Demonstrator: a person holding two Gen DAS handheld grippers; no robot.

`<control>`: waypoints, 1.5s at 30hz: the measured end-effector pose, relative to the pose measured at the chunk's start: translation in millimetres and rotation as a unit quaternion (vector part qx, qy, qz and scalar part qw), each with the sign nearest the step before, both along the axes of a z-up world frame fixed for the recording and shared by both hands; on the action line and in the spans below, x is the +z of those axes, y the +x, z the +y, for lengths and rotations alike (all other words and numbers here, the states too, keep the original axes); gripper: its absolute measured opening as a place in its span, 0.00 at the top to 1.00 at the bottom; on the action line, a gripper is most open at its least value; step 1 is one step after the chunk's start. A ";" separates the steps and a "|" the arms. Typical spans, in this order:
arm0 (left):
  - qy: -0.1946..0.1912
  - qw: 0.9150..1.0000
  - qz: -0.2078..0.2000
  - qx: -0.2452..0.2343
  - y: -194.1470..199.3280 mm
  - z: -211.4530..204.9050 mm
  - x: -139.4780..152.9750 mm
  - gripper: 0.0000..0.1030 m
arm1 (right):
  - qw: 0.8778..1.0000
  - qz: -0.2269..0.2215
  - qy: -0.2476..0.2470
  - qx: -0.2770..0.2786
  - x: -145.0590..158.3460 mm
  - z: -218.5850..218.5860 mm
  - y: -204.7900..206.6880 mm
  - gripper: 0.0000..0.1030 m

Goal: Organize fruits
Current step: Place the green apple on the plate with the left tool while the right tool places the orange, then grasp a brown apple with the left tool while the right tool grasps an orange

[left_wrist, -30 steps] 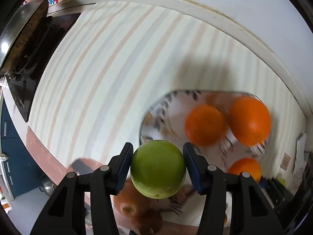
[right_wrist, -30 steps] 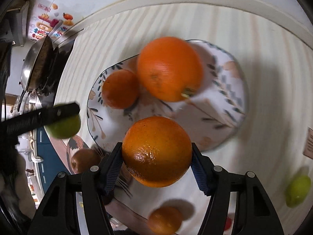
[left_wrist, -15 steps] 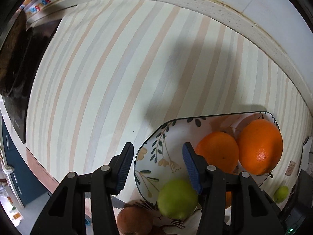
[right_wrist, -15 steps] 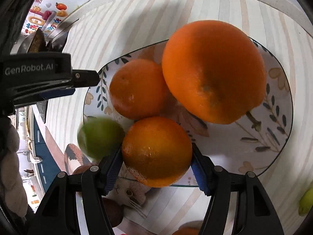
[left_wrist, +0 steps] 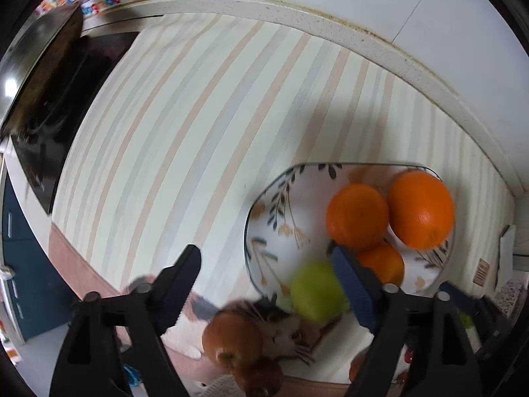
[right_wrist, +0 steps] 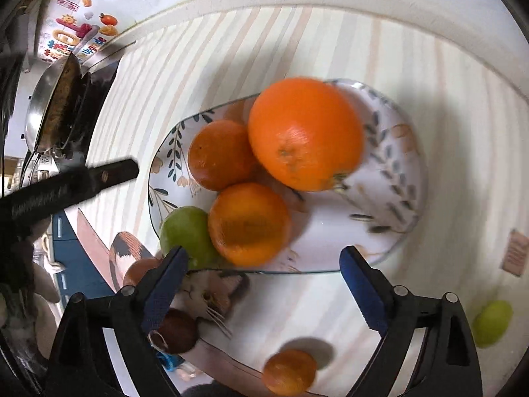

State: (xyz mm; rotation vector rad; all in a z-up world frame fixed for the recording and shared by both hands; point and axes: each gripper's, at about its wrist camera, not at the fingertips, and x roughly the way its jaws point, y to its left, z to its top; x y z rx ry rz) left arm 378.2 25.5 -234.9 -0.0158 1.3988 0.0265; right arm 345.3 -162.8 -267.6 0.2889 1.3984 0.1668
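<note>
Four fruits now sit on the plate [right_wrist: 393, 178] — three oranges [right_wrist: 305, 134] and a green apple [right_wrist: 185, 231] at its near-left edge. A second ago each gripper was clamped on a fruit; now the left gripper [left_wrist: 266, 279] and right gripper [right_wrist: 261, 279] both stand wide apart and empty, pulled back from the plate. So both drops look done. Loose fruit remains on the striped mat [right_wrist: 463, 125] (a small orange [right_wrist: 289, 370], a second green fruit [right_wrist: 492, 322], brown fruits [right_wrist: 175, 330] by the cat print) — likely the next pickups.
</note>
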 end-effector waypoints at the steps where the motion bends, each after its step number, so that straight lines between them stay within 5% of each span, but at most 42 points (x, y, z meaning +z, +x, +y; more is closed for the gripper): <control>1: -0.003 1.000 -0.004 0.003 -0.6 2.6 1.3 0.21 | 1.000 -0.007 -0.011 0.002 7.3 0.2 -2.5 0.07; 17: 0.018 0.992 -0.127 -0.007 -89.8 -0.4 71.3 0.21 | 0.992 -0.106 -0.072 0.009 99.1 -4.4 -72.0 0.07; 31: -0.011 0.985 -0.170 -0.021 -133.9 -0.8 110.9 0.21 | 0.985 -0.156 -0.072 -0.007 151.4 -0.6 -125.4 0.07; 38: -0.003 0.987 -0.159 0.000 -134.9 15.9 100.0 0.21 | 0.990 -0.133 -0.046 -0.012 139.6 1.1 -133.3 0.07; 45: 0.021 0.998 -0.066 0.004 -134.8 29.4 27.2 0.21 | 0.999 -0.040 -0.027 0.002 61.6 4.8 -128.8 0.07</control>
